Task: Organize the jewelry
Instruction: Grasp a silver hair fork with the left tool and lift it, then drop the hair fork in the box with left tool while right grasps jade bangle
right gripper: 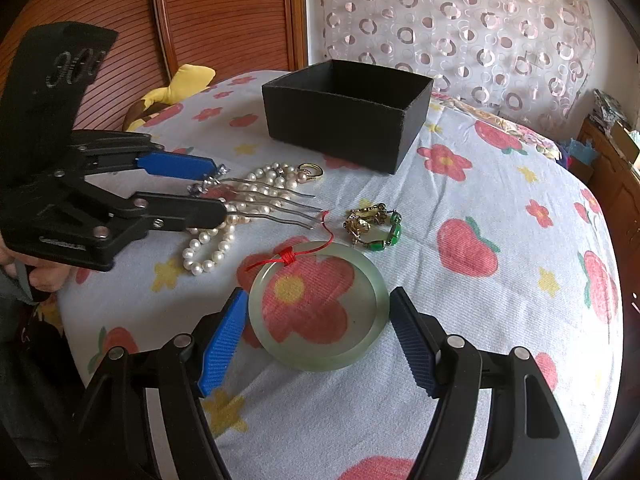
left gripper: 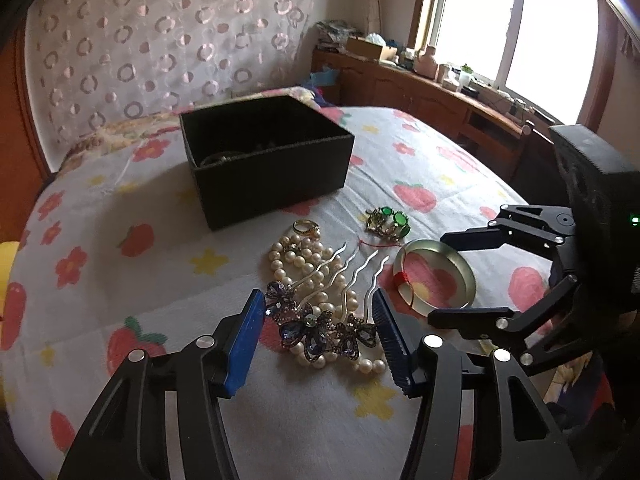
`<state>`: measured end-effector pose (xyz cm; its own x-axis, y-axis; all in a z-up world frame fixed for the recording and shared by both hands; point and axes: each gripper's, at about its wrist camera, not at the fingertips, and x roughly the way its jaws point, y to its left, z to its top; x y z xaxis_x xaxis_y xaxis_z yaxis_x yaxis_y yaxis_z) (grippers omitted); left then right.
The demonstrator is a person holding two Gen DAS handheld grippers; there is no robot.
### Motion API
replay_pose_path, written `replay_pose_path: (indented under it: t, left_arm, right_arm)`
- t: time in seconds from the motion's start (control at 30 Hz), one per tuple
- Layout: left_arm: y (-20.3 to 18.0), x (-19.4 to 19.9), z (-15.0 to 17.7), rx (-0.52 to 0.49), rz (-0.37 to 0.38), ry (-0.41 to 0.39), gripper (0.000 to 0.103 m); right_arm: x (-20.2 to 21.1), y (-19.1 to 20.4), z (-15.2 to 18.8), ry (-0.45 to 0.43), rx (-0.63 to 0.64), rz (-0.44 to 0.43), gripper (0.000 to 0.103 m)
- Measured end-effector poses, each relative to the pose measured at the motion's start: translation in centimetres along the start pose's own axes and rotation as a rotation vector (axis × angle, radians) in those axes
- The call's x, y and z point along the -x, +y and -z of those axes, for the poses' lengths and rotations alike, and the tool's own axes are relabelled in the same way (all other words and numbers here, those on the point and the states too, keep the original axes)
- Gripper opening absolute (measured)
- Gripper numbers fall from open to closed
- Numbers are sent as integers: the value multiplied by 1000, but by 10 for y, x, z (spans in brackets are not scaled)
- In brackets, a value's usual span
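A black open box [left gripper: 267, 156] [right gripper: 347, 114] stands on the flowered bedspread. In front of it lie a pearl necklace [left gripper: 304, 260] [right gripper: 208, 248], a blue jewelled hair comb [left gripper: 320, 326] with silver prongs [right gripper: 272, 200], a gold ring [left gripper: 306, 227] [right gripper: 311, 171], a green-stone bracelet [left gripper: 386, 222] [right gripper: 378, 228] and a pale jade bangle with red cord [left gripper: 436, 274] [right gripper: 320, 308]. My left gripper [left gripper: 320, 344] [right gripper: 216, 188] is open, its jaws on either side of the comb's jewelled head. My right gripper [right gripper: 316, 344] [left gripper: 436, 276] is open, its jaws on either side of the bangle.
A curtain with a ring pattern [left gripper: 160, 40] hangs behind the bed. A wooden sideboard with clutter [left gripper: 420, 84] runs under the window at right. A wooden headboard [right gripper: 180, 12] and a yellow soft object [right gripper: 180, 84] are at the left.
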<state>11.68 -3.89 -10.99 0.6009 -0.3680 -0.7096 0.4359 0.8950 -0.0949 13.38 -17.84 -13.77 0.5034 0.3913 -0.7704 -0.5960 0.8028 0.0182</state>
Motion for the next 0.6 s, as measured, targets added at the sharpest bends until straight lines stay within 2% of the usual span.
replay_pose_path:
  t: [0.47, 0.6]
  left_arm:
    - [9, 36, 2, 40, -28, -94, 52]
    - [8, 41, 2, 40, -38, -106, 52]
  right_arm:
    - [-1, 4, -1, 10, 22, 27, 76]
    - [-4, 0, -5, 30, 12, 31, 83]
